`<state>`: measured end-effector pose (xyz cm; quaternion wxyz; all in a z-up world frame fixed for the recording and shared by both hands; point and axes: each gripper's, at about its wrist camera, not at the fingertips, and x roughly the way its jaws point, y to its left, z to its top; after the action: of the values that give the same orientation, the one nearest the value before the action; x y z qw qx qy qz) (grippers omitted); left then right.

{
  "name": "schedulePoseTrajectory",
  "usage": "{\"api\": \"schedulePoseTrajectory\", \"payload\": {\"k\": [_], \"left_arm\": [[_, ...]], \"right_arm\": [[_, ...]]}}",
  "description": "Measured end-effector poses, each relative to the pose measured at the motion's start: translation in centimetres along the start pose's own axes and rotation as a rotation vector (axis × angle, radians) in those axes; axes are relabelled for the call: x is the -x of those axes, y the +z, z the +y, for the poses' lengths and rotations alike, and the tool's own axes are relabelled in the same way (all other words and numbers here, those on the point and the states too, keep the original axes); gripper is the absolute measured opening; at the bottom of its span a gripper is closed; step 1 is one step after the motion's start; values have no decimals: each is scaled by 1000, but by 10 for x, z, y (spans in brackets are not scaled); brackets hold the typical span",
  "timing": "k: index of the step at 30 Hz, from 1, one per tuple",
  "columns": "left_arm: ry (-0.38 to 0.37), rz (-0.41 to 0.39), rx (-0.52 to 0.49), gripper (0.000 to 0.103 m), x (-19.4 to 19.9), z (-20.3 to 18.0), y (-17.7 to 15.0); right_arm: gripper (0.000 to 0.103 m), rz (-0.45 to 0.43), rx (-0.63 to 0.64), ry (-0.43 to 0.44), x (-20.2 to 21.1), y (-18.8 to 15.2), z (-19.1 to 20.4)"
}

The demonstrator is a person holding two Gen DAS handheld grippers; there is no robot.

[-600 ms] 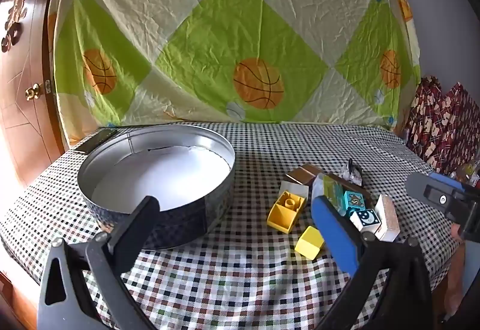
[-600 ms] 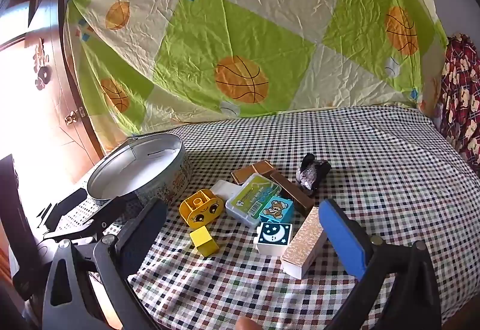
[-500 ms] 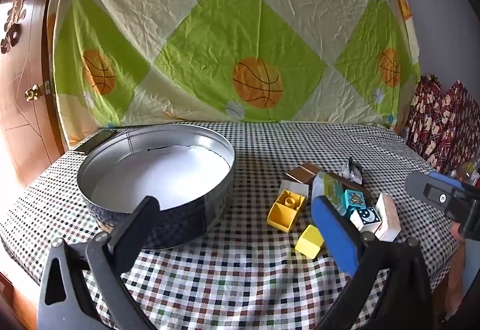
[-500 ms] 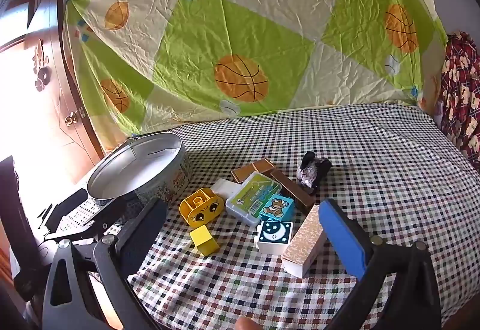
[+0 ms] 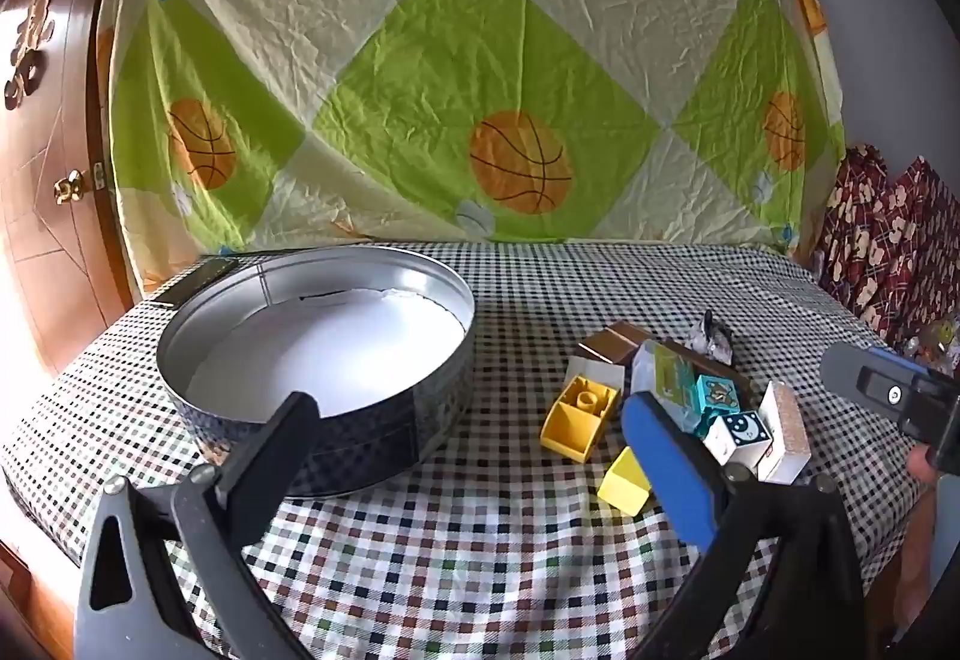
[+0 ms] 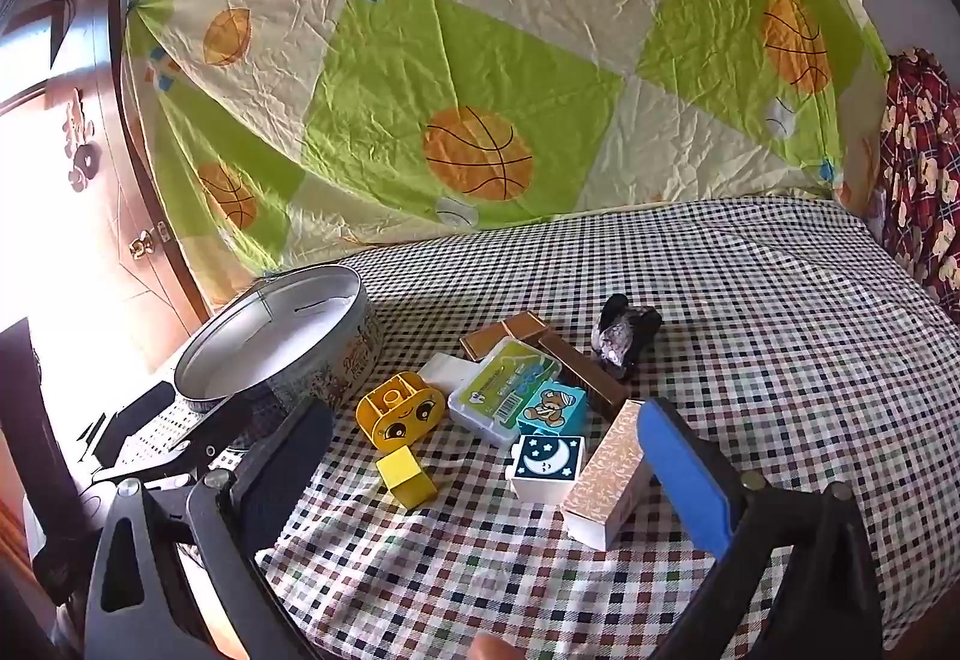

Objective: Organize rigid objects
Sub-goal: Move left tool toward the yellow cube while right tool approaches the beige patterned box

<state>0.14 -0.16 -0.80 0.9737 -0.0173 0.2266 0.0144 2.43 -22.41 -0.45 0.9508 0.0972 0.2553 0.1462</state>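
Observation:
A round metal tin [image 5: 312,336] stands open and empty at the table's left; it also shows in the right wrist view [image 6: 282,336]. A cluster of small objects lies to its right: a yellow face block [image 6: 399,417], a small yellow cube [image 6: 407,477], a moon block [image 6: 549,462], a teal bear block [image 6: 551,411], a green-labelled plastic case [image 6: 504,390], a tan patterned box [image 6: 609,480], brown bars [image 6: 582,366] and a dark figure [image 6: 624,336]. My left gripper [image 5: 480,462] is open and empty, in front of the tin. My right gripper [image 6: 480,456] is open and empty, in front of the cluster.
The table wears a checkered cloth [image 5: 480,540]. A basketball-print sheet [image 5: 468,90] hangs behind it. A wooden door [image 5: 42,168] is at left, patterned red fabric [image 5: 894,252] at right. A dark flat object [image 5: 198,279] lies behind the tin.

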Motion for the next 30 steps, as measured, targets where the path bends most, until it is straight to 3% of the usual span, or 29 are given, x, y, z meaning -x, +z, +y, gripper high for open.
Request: {"api": "schedulePoseTrajectory", "payload": {"k": [30], "left_arm": [[25,3,-35,103,-8,-8,-6]], "right_arm": [[102,10,-59,-24,-6,-6,-17]]}}
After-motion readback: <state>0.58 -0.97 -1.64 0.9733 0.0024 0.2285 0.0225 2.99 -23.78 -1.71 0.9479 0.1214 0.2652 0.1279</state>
